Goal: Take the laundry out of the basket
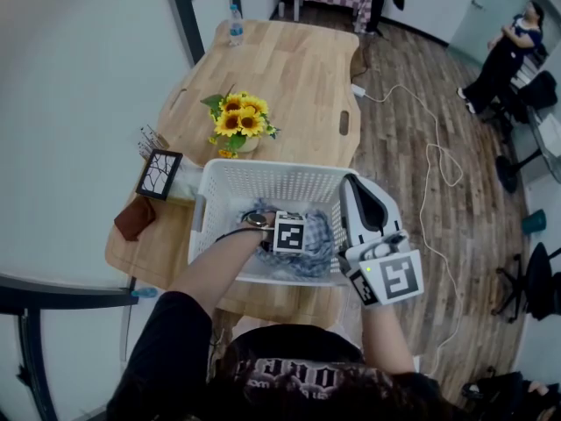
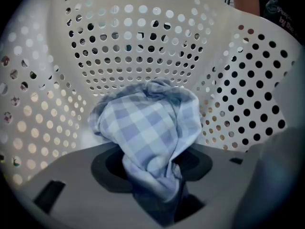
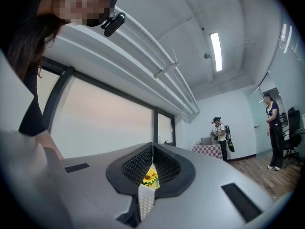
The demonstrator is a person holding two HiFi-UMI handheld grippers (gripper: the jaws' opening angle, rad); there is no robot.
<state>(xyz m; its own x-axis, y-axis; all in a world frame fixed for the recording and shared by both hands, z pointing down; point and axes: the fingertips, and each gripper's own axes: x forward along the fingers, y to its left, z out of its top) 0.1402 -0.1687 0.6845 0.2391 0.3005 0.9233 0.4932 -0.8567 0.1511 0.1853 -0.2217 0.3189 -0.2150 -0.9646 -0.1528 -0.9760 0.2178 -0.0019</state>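
Observation:
A white perforated laundry basket (image 1: 263,187) stands on the near end of a wooden table (image 1: 298,68). Inside it lies a blue-and-white checked cloth (image 1: 317,246). My left gripper (image 1: 296,240) reaches steeply down into the basket, its fingertips hidden under its marker cube. In the left gripper view the checked cloth (image 2: 147,128) is bunched up between the jaws of the left gripper (image 2: 152,171), which pinch it, with the basket wall (image 2: 133,56) behind. My right gripper (image 1: 352,184) hovers over the basket's right rim and points away, roughly level. Seen from its own camera, the right gripper (image 3: 152,149) is shut and holds nothing.
A pot of sunflowers (image 1: 238,123) stands just beyond the basket, and a water bottle (image 1: 235,24) at the table's far end. A black-framed object (image 1: 159,174) and a brown pouch (image 1: 134,217) lie left of the basket. A white cable (image 1: 429,147) crosses the floor; a person (image 1: 504,55) stands far right.

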